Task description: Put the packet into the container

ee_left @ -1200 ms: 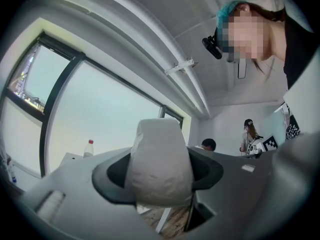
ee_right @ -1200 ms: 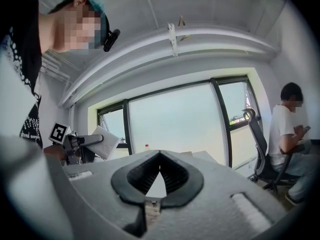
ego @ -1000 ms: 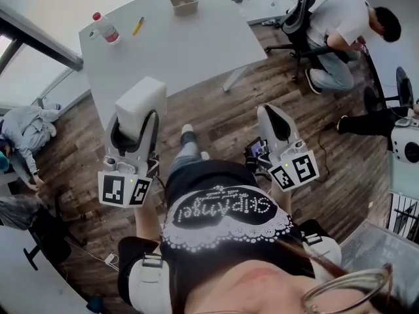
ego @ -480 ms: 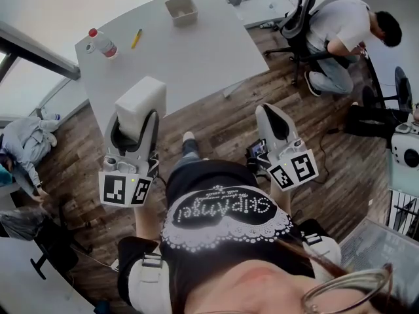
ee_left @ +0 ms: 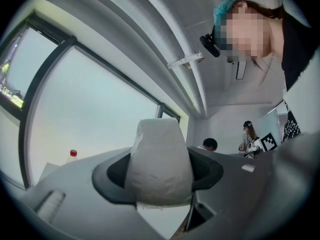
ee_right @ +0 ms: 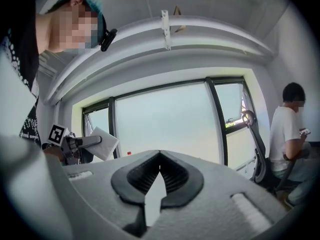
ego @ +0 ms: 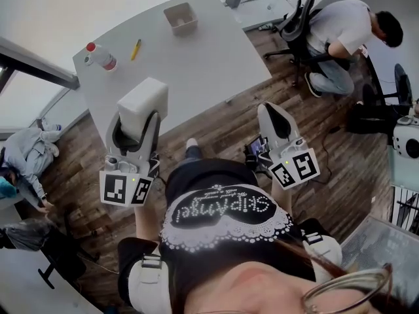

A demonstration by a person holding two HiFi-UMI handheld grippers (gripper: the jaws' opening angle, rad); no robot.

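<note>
Floor: wood planks [ego: 216, 129] are running under the whole scene in the head view; neither gripper view is showing them.
Table: a grey table [ego: 196, 64] is standing ahead of the wearer.
Windows: tall panes [ee_right: 165, 119] are filling the back wall in the right gripper view.
Bystanders: a person in a white top [ego: 340, 25] is sitting on an office chair [ego: 298, 18] to the right of the table. Another person [ego: 26, 149] is crouching on the floor at far left.
Left gripper [ego: 137, 118]: its jaws are standing wide and clamping the packet by its sides. The left gripper view is showing the packet filling the gap.
Right gripper [ego: 272, 113]: its jaw tips are pressing together with nothing between them, as its own view is showing.
Packet [ego: 143, 97]: white and block-shaped, it is sitting between the left jaws, well apart from the container. The right gripper view is showing it side-on at its left edge.
Container [ego: 181, 18]: a small tan open-topped box is standing near the table's far end; only the head view is showing it.
Bottle [ego: 101, 57]: clear with a red cap, it is standing near the table's far left corner.
Pen [ego: 135, 49]: yellow, it is lying between bottle and container.
Writing: studded lettering on the wearer's dark top [ego: 226, 208] is appearing upside down and is not reading with certainty.
</note>
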